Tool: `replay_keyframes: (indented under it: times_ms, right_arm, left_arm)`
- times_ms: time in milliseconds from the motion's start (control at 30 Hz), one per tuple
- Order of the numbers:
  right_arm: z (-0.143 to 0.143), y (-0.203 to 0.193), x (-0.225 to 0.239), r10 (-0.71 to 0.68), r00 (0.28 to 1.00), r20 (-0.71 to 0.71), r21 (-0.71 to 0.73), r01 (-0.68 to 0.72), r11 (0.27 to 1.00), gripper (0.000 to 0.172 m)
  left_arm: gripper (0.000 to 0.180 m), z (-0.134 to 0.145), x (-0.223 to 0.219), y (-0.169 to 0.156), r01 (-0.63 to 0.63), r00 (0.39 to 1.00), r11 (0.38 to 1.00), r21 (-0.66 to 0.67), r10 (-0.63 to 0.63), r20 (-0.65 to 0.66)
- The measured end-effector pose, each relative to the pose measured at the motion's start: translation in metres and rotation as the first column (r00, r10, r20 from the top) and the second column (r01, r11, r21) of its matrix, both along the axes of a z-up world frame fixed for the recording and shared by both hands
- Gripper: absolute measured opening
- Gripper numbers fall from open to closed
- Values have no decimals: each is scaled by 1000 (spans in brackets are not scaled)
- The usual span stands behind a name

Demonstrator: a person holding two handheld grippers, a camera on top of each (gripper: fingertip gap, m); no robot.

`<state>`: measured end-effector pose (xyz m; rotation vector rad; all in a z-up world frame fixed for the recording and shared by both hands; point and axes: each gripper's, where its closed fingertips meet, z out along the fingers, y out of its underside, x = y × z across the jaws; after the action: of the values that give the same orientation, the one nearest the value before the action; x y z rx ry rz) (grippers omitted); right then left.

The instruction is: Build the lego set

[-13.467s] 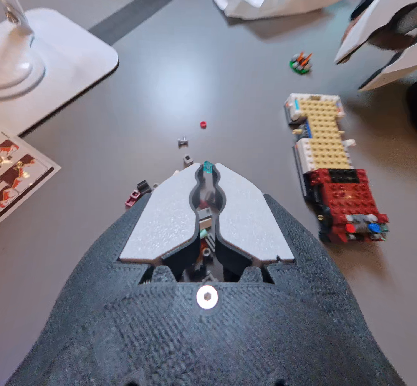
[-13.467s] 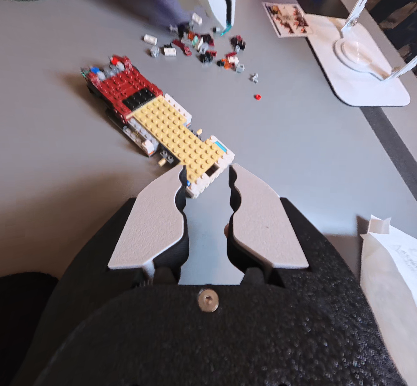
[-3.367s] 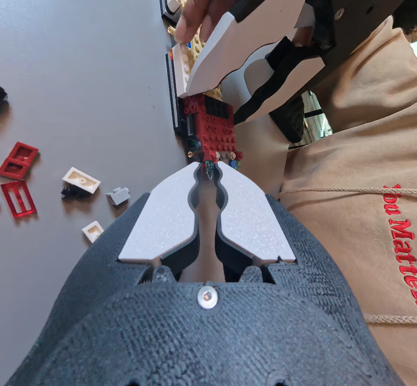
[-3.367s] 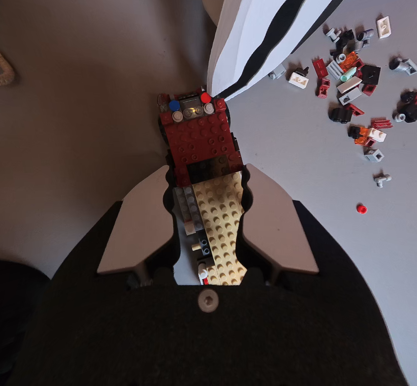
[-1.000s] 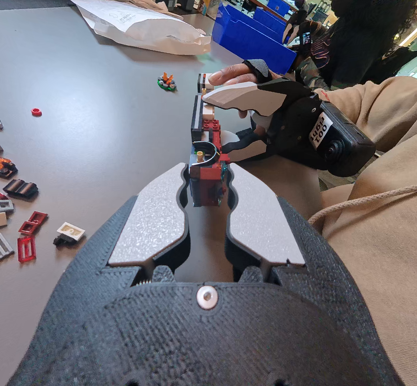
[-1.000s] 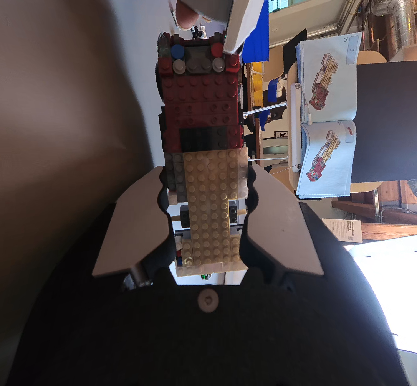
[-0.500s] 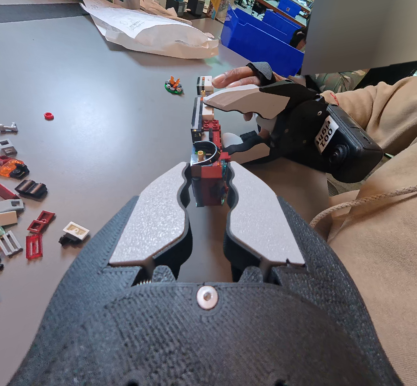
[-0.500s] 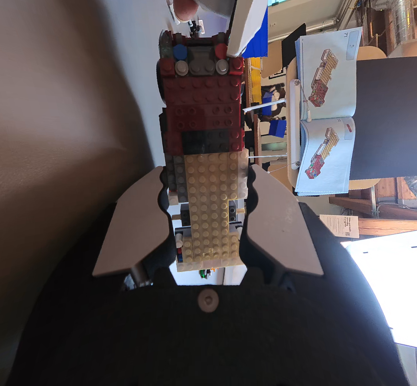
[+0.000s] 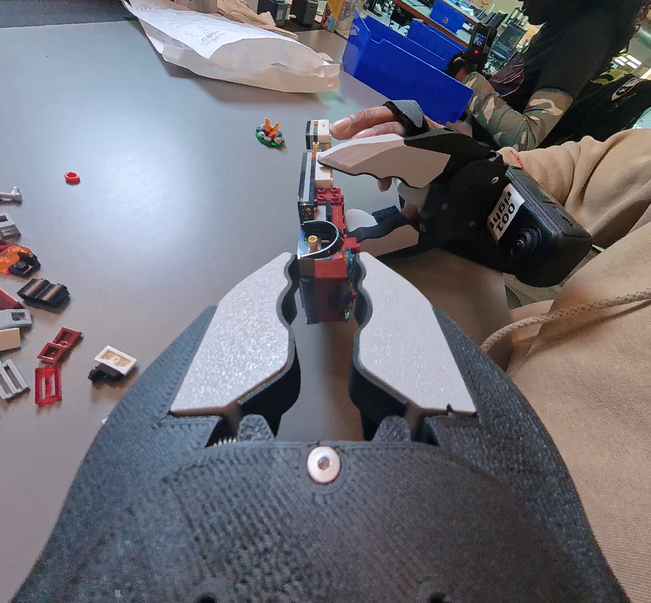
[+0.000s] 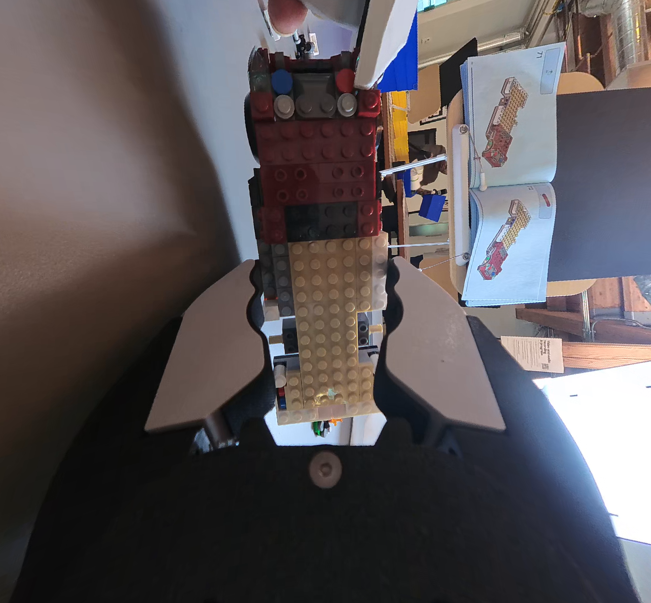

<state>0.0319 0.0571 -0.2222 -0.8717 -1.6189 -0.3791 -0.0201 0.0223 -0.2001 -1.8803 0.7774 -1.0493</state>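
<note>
Left gripper [image 9: 324, 290]: jaws pinch the dark-red front end of the brick vehicle [image 9: 322, 269]; both pads press on its sides. The model stands on edge above the grey table [image 9: 158, 128], running away from the gripper toward 12 o'clock.

Right gripper [image 10: 322, 290]: jaws spread wide and clamped across the tan studded deck of the same vehicle [image 10: 327, 304]; both pads bear on its long edges. In the left wrist view this gripper [image 9: 352, 195] comes in from 3 o'clock, its upper finger [image 9: 373, 159] over the white rear section, with the person's hand [image 9: 373, 124] on top.

In the right wrist view, a left-gripper finger [image 10: 384, 22] touches the red end at 12 o'clock.

Surroundings: loose bricks [image 9: 31, 321] scattered at 9 o'clock of the left gripper; small red ring [image 9: 72, 177] at 10 o'clock; green-and-orange piece [image 9: 269, 135] near 12 o'clock; white paper bag [image 9: 239, 50] beyond; blue bin [image 9: 405, 75] at 1 o'clock. Open instruction booklet [image 10: 510, 181] at 2 o'clock of the right gripper.
</note>
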Motion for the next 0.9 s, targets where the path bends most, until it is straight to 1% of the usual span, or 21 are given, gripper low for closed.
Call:
replay_keyframes:
  times_ms: [200, 233, 267, 333, 467, 500, 567, 700, 800, 900]
  right_arm:
    - [0, 0, -1, 7, 1000, 9, -8, -7, 1000, 68]
    - [0, 0, -1, 11, 1000, 13, -17, -11, 1000, 68]
    - [0, 0, -1, 19, 1000, 12, -32, -19, 999, 68]
    - [-2, -1, -3, 45, 998, 32, -87, -42, 995, 68]
    - [-7, 1, -4, 119, 986, 119, -254, -86, 963, 68]
    - [-9, 3, -4, 143, 976, 164, -296, -90, 951, 68]
    - [-11, 4, -3, 201, 950, 241, -385, -97, 918, 68]
    - [-13, 2, -3, 336, 878, 341, -608, -67, 791, 68]
    - [-14, 4, -3, 429, 804, 412, -708, -14, 706, 67]
    - [-18, 6, -3, 504, 724, 471, -754, 34, 655, 67]
  left_arm:
    - [31, 0, -1, 2, 2, 1000, 1000, -17, -2, 27]
    - [33, -2, -2, 2, 7, 1000, 1000, -21, -6, 19]
    - [41, -3, -2, 2, 7, 1000, 1000, -22, -7, 8]
    - [54, -6, -3, 3, 12, 1000, 1000, -9, -12, -14]
    - [64, -10, -8, 1, 45, 992, 995, 84, -34, -121]
    - [63, -13, -9, -1, 64, 987, 993, 98, -48, -155]
    - [62, -19, -10, -4, 77, 979, 991, 109, -55, -195]
    - [62, -31, -15, -4, 89, 954, 986, 139, -45, -295]
    - [61, -33, -19, -3, 82, 955, 988, 129, -41, -293]
    - [60, -35, -22, -2, 74, 955, 990, 118, -36, -293]
